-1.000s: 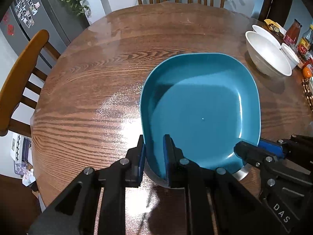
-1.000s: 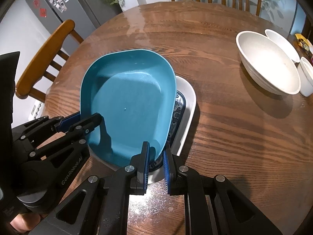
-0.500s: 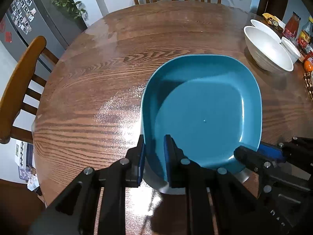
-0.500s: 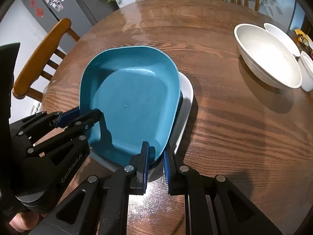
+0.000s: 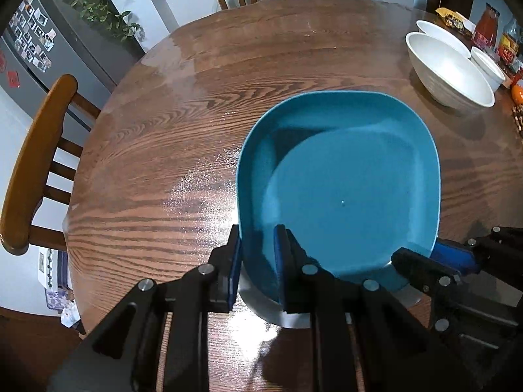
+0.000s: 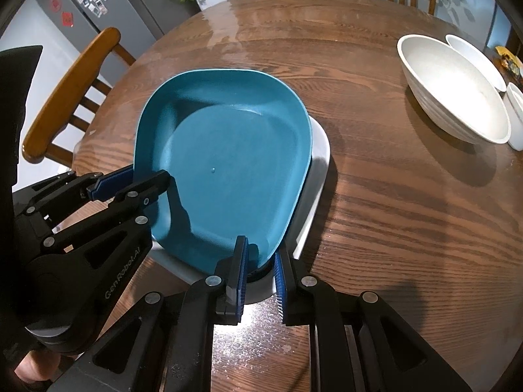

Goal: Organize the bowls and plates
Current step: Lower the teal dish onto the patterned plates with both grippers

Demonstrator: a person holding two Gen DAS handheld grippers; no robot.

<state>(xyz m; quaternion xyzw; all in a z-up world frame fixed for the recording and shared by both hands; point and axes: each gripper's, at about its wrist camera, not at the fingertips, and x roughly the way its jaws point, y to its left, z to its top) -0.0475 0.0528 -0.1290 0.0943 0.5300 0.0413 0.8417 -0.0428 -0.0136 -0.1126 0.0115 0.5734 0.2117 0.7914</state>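
A blue square plate (image 5: 340,189) lies over a white plate (image 6: 318,163) on the round wooden table (image 5: 157,150); a patterned dish rim shows between them near my right gripper. My left gripper (image 5: 256,254) is shut on the blue plate's near-left rim. My right gripper (image 6: 260,269) is shut on the blue plate's (image 6: 228,170) near-right rim. Each gripper shows in the other's view, the left gripper (image 6: 130,183) and the right gripper (image 5: 431,261). The white plate's edge (image 5: 287,317) peeks out below.
A large white bowl (image 6: 454,88) with smaller white bowls (image 6: 474,55) behind it stands at the right of the table, also in the left wrist view (image 5: 447,68). Sauce bottles (image 5: 487,26) stand at the far right edge. Wooden chairs (image 5: 32,163) surround the table.
The blue plate has come down closer onto the white plate, with both grippers still clamped on its rim and moving slightly with it.
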